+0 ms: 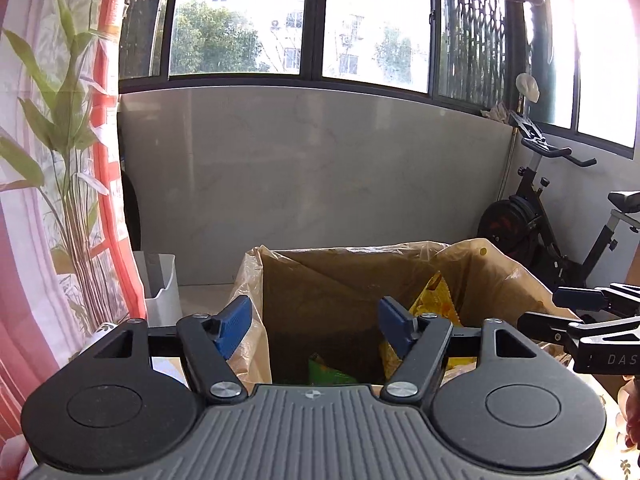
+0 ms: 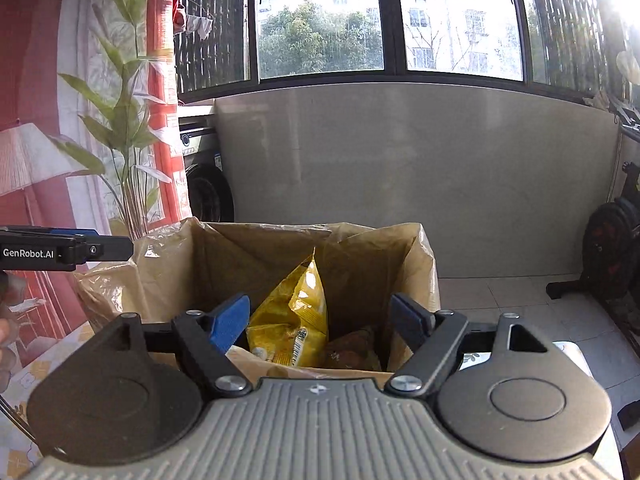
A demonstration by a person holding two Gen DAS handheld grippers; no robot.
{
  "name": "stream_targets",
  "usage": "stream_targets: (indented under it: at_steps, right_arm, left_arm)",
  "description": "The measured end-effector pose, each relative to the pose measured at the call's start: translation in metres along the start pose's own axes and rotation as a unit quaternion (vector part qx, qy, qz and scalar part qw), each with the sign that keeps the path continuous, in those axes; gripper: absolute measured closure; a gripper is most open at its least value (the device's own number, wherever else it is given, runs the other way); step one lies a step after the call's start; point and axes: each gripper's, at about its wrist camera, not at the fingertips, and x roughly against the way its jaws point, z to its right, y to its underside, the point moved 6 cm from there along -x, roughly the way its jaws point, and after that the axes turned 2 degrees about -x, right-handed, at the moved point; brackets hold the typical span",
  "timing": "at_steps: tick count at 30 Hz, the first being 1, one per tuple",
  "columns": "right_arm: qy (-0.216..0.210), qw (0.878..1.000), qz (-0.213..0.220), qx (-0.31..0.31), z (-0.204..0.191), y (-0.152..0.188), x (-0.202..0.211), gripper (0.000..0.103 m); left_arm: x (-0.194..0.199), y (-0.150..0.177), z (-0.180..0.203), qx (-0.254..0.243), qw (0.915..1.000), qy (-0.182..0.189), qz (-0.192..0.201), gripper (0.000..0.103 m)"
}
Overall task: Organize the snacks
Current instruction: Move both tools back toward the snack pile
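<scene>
A cardboard box lined with a thin plastic bag (image 1: 352,276) stands open right in front of both grippers. Inside it, the left wrist view shows a yellow snack bag (image 1: 436,300) standing at the right and a green packet (image 1: 328,372) low down. My left gripper (image 1: 314,312) is open over the box's near rim, with nothing between its blue pads. In the right wrist view the box (image 2: 240,256) holds the yellow chip bag (image 2: 296,320) and a brown packet (image 2: 352,350). My right gripper (image 2: 320,312) is open; the yellow bag lies beyond its pads, not touching them.
A white bin (image 1: 160,288) stands left of the box by a red and white curtain (image 1: 60,160). An exercise bike (image 1: 532,220) is at the right, and a washing machine (image 2: 204,184) at the left. A floral tablecloth (image 2: 24,372) lies under the grippers. The other gripper's tip (image 2: 116,248) reaches in from the left.
</scene>
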Motion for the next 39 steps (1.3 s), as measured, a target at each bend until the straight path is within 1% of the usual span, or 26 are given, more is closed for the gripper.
stream_targets:
  at_steps: [2, 9, 18, 23, 26, 29, 31, 33, 36, 39]
  right_arm:
    - [-0.005, 1.0, -0.001, -0.002, -0.004, 0.0, 0.01, 0.023]
    - [-0.018, 1.0, 0.004, -0.01, -0.02, 0.007, 0.046, 0.023]
    - [-0.028, 1.0, -0.004, -0.003, -0.042, 0.029, 0.083, 0.022]
    - [-0.031, 0.999, 0.001, -0.023, -0.048, 0.044, 0.095, 0.022]
    - [-0.028, 0.999, 0.0, -0.035, -0.052, 0.056, 0.099, 0.022]
    - [-0.021, 0.999, -0.008, -0.041, -0.058, 0.071, 0.105, 0.022]
    - [-0.019, 0.999, 0.002, -0.05, -0.06, 0.081, 0.114, 0.022]
    - [-0.016, 0.999, 0.002, -0.052, -0.064, 0.093, 0.12, 0.022]
    - [-0.002, 0.999, -0.016, -0.049, -0.069, 0.114, 0.124, 0.022]
    - [-0.005, 0.996, -0.047, -0.082, -0.069, 0.134, 0.126, 0.022]
  left_arm:
    - [0.01, 0.001, -0.002, -0.003, 1.0, -0.003, -0.002, 0.028]
    - [0.042, 0.017, -0.008, 0.002, 1.0, -0.005, -0.008, 0.028]
    - [0.079, 0.042, -0.019, 0.008, 0.9997, -0.01, -0.019, 0.028]
    - [0.096, 0.064, -0.026, 0.023, 0.9993, -0.007, -0.028, 0.028]
    - [0.104, 0.08, -0.028, 0.02, 0.9992, -0.006, -0.034, 0.028]
    - [0.113, 0.096, -0.031, 0.021, 0.9989, -0.017, -0.038, 0.028]
    - [0.119, 0.106, -0.034, 0.028, 0.9986, -0.02, -0.039, 0.028]
    - [0.122, 0.115, -0.034, 0.034, 0.9982, -0.024, -0.043, 0.028]
    - [0.126, 0.128, -0.031, 0.033, 0.9978, -0.03, -0.049, 0.028]
    - [0.13, 0.141, -0.025, 0.028, 0.9978, -0.032, -0.051, 0.028]
